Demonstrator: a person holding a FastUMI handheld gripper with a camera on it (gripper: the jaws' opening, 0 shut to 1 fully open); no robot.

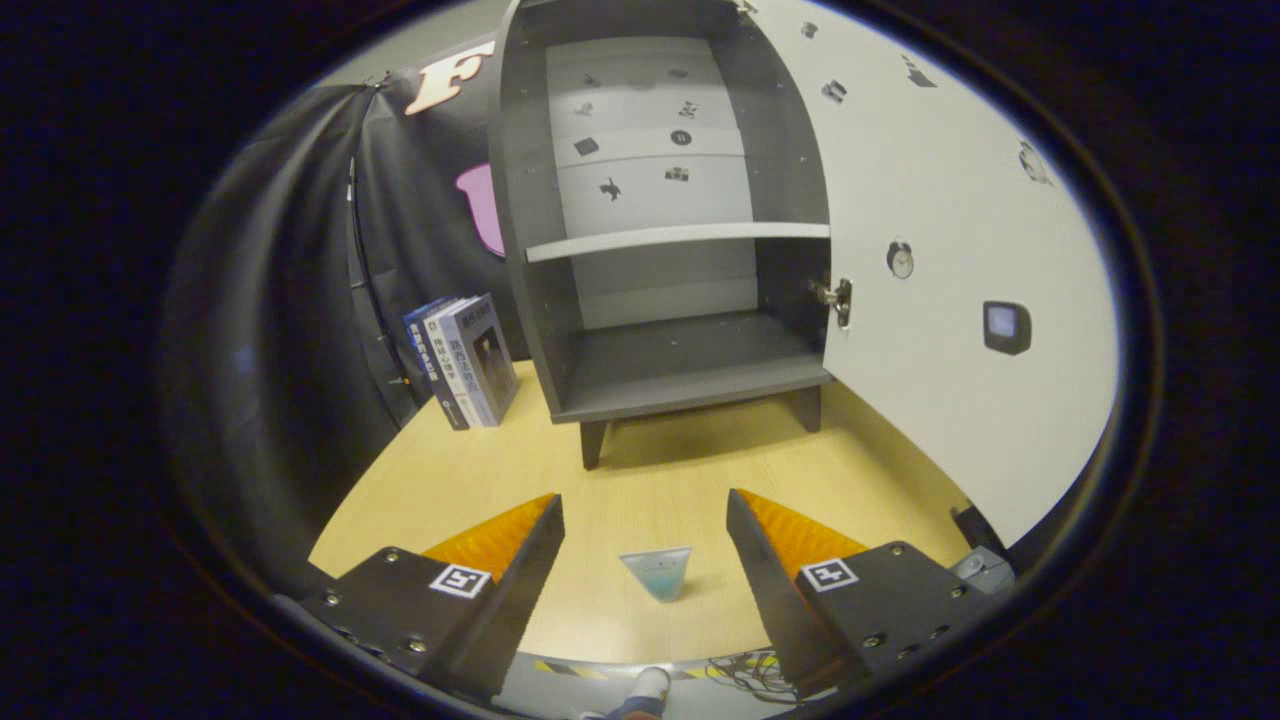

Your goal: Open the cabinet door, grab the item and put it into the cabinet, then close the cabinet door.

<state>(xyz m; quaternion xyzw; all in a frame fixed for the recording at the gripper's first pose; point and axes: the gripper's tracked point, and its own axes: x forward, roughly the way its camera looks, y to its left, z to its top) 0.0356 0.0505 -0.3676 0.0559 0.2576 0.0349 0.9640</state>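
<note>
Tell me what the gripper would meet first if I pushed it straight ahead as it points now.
Probably the small translucent item lying on the wooden table between the open fingers of the gripper, if the path runs low enough. If it passes above it, the open cabinet comes next. Depth is hard to judge.

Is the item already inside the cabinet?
No, the item stands on the table between the open tool's fingers; the cabinet shelves are bare.
</note>
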